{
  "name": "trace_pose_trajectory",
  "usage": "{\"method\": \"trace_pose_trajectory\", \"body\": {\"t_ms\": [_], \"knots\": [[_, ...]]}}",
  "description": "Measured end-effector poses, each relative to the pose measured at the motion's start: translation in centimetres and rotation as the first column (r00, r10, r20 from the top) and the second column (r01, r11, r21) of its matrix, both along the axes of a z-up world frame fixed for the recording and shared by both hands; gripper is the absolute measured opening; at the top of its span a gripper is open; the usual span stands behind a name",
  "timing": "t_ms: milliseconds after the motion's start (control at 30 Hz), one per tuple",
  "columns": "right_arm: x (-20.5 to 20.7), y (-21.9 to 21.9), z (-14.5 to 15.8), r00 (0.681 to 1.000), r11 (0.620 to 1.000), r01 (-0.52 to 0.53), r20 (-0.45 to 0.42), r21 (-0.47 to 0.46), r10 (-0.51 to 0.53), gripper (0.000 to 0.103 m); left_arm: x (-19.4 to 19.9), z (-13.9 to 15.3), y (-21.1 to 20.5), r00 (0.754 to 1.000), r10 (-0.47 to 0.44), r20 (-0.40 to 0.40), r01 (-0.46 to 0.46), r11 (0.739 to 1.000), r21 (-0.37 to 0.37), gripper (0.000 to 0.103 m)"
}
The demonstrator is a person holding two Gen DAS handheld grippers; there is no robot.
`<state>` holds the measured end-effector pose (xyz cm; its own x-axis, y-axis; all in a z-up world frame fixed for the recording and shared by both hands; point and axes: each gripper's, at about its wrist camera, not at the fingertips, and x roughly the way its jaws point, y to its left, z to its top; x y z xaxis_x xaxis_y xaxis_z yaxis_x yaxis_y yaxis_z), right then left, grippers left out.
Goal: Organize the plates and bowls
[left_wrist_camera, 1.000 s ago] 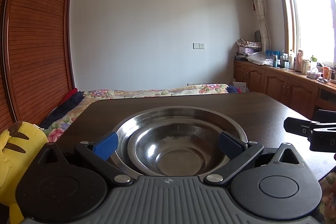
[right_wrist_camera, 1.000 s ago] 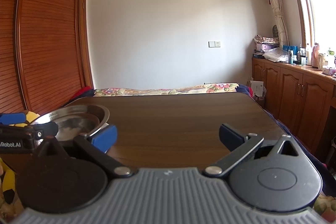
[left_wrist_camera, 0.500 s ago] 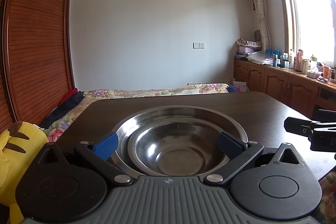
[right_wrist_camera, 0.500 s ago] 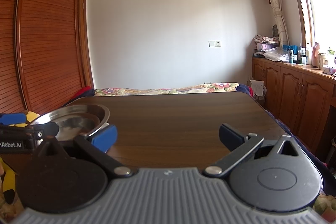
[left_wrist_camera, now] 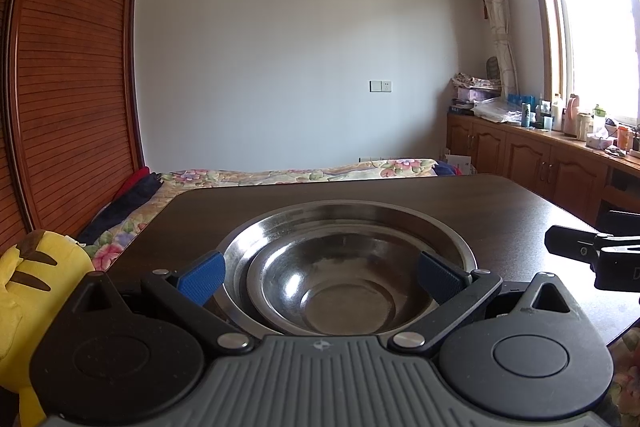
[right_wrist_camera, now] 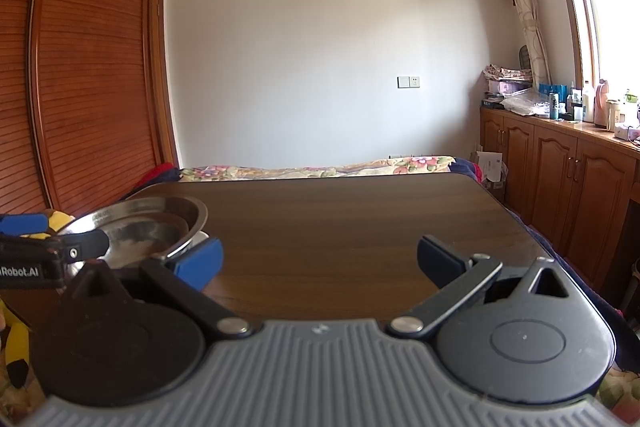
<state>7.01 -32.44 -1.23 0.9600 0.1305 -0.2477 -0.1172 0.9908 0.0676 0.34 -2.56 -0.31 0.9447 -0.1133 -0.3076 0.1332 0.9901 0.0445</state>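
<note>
A small bowl (left_wrist_camera: 340,283) sits nested inside a larger bowl (left_wrist_camera: 440,227), which rests on the counter (left_wrist_camera: 500,211) near its left front corner. The left gripper (left_wrist_camera: 320,277) is positioned directly in front of the bowls; the right gripper (right_wrist_camera: 320,259) lies to their right. A bed (left_wrist_camera: 304,175) stands behind the counter, cabinets (right_wrist_camera: 560,163) to the right, a plush toy (left_wrist_camera: 36,279) to the left.

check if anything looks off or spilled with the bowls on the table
Nothing stands out. The smaller steel bowl sits nested upright inside the larger steel bowl on the dark table, with no spill visible. Both the left gripper and right gripper are open and empty.
</note>
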Motion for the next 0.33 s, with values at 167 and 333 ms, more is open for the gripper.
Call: {"method": "trace_pose_trajectory", "body": {"t_ms": [167, 333], "knots": [[0.1, 0.01, -0.01, 1.0, 1.0, -0.002, -0.001, -0.001, 0.002, 0.103, 0.09, 0.0, 0.06, 1.0, 0.0, 0.0, 0.0, 1.0, 0.0, 0.103], [0.12, 0.04, -0.01, 1.0, 1.0, -0.002, -0.002, 0.0, 0.002, 0.103, 0.09, 0.03, 0.05, 1.0, -0.001, -0.001, 0.001, 1.0, -0.002, 0.103]]}}
